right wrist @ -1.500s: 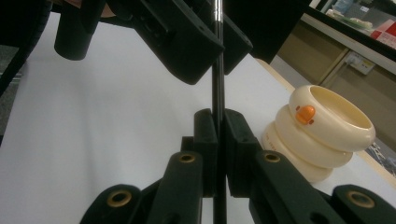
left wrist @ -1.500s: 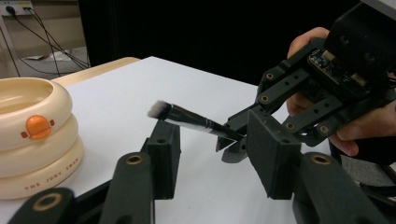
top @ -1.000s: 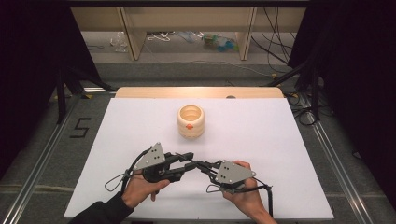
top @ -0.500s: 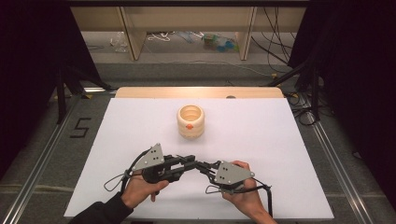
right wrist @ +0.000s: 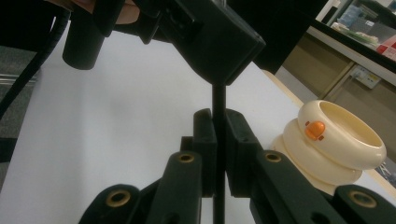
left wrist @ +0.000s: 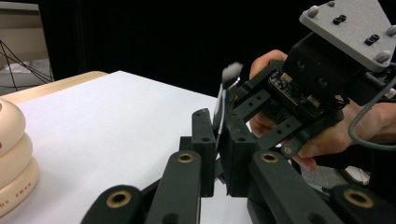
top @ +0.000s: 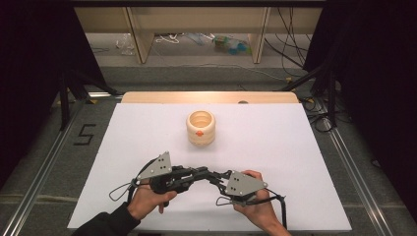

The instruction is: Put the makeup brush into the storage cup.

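Since a second ago: closing of the left tongs (top: 205, 173) onto the cotton swab (left wrist: 219, 109); both hands and the pot unmoved.

Largest first.
- Surface (top: 295, 162): flat, matt white sheet, with a pale wood edge along the far side.
- Pot (top: 201, 128): standing upright at mid-surface, well apart from the hands. Cream, smooth and glossy, shaped like stacked rounded rings, open at the top, with a small orange knob on the upper ring.
- Left tongs: black, hard-looking, bolted with brass-coloured rivets, grey three-cornered plate on top. Clenched on the swab's stem, pads pressed to it on both sides.
- Right tongs (top: 220, 177): same build. Likewise clenched on the stem, tip to tip with the left pair near the front edge of the surface.
- Swab: gripped by both pairs between the two hands, clear of the surface. Thin, straight white stem with a small fuzzy whitish bud (left wrist: 231, 72). Long axis seen running upward in the left gripper view, leaning slightly right, bud end uppermost, above the pads. Seen as a dark upright line through the pads in the right gripper view. Too small to make out in the high view.
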Available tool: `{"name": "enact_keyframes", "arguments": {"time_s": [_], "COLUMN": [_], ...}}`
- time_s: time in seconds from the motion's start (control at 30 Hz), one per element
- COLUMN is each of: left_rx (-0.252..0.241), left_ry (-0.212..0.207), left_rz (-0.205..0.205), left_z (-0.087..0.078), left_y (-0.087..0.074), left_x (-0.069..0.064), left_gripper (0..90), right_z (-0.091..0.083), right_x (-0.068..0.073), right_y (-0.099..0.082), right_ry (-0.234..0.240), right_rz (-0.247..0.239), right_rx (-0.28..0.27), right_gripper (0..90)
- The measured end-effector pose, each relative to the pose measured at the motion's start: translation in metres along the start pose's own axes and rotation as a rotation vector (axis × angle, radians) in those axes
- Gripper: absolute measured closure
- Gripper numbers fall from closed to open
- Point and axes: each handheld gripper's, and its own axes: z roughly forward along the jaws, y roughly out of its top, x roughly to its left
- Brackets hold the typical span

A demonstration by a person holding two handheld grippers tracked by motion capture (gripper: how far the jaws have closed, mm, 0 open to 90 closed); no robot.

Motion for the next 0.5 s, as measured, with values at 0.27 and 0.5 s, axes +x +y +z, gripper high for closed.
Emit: {"name": "enact_keyframes", "arguments": {"time_s": [0.27,0.5], "left_rx": [-0.016,-0.032], "left_ry": [0.016,0.054], "left_rz": [0.012,0.012], "left_z": [-0.0024,-0.0073], "left_y": [0.0033,0.0042], "left_x": [0.0012,0.0082], "left_gripper": [85.0,85.0], "right_z": [-0.0027,-0.0030], "right_x": [-0.0046,-0.0048], "right_y": [0.0014,0.0014], "right_ry": [-0.026,-0.036], "right_rz": [0.052,0.078], "right_rx": [-0.013,0.028], "right_gripper": [62.6,47.9]}}
